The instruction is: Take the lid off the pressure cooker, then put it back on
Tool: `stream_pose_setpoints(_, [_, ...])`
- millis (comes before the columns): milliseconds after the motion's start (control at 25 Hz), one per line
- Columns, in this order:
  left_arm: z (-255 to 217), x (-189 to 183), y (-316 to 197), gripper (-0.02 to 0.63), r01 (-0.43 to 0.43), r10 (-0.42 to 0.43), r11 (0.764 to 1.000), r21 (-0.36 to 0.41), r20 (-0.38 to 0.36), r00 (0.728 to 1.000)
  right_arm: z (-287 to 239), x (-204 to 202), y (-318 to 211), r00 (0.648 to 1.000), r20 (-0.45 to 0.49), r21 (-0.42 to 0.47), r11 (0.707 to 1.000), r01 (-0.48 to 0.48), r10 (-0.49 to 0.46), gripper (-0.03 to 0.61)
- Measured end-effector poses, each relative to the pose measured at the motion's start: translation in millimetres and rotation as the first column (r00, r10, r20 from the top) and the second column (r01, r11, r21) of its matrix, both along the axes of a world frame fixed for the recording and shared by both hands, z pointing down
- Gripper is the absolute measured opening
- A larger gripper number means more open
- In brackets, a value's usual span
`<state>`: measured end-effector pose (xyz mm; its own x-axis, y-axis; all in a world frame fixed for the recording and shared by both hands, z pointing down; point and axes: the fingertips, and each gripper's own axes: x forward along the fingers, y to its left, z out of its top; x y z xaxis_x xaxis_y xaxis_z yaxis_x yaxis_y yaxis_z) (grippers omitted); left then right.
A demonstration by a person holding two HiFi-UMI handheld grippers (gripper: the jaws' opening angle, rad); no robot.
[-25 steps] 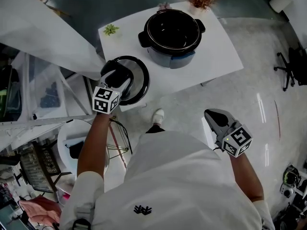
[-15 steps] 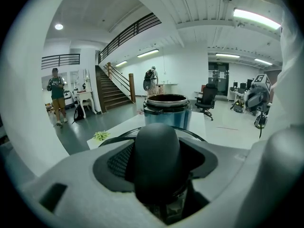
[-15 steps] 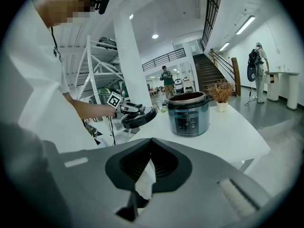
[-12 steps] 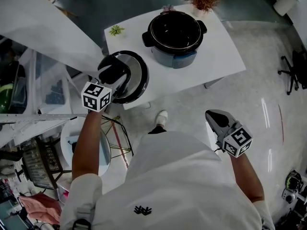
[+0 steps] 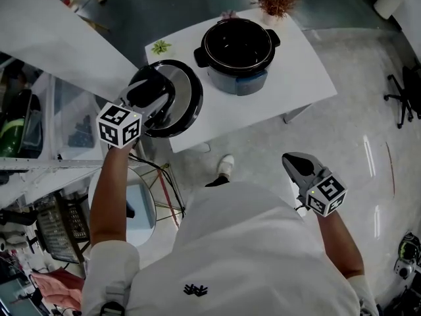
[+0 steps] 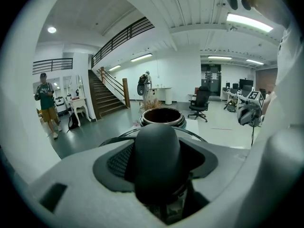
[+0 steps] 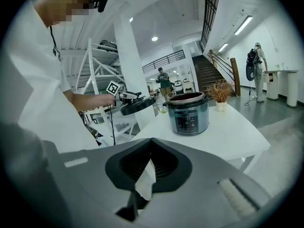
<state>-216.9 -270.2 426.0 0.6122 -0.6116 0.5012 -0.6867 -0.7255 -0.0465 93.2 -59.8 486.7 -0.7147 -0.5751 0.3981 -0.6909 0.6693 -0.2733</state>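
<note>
The white counter (image 5: pixel 302 71) bore the open pressure cooker (image 5: pixel 237 48) — the left hand-held gripper (image 5: pixel 148 96) pinched the lid (image 5: pixel 189 101) aloft by its knob; the right hand-held gripper (image 5: pixel 291 159) was pressed together, empty.

left gripper (image 5: pixel 152 96): grey, two-jaw, with a marker cube (image 5: pixel 120 125); held out in front, tipped slightly down; jaws wide, clamped on the black domed knob (image 6: pixel 156 151) of the round black lid (image 5: pixel 187 101).
left forearm (image 5: pixel 112 189): bare, stretched forward.
right gripper (image 5: pixel 295 162): grey, two-jaw; low at the side; jaws together, empty.
right forearm (image 5: pixel 342 242): bare, close to the body.
</note>
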Motion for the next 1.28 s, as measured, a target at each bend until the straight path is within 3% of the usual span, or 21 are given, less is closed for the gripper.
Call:
stream_pose_setpoints(360, [-29, 47, -29, 0.281, -0.118, 0.118, 0.993, -0.004, -0.011, 0.993, 1, 18, 5, 0.997, 0.009, -0.002, 0.997, -0.074, 0.074, 0.014])
stream_pose_setpoints(680, [-37, 97, -60, 0.281, -0.230, 0.230, 0.973, -0.003, 0.002, 0.973, 3, 34, 8, 0.986, 0.015, -0.003, 0.986, -0.168, 0.168, 0.014])
stream_pose_setpoints(1280, [-24, 194, -124, 0.281, -0.398, 0.398, 0.917, -0.020, 0.013, 0.917, 11, 60, 16, 0.928, 0.018, -0.026, 0.928, -0.373, 0.373, 0.014])
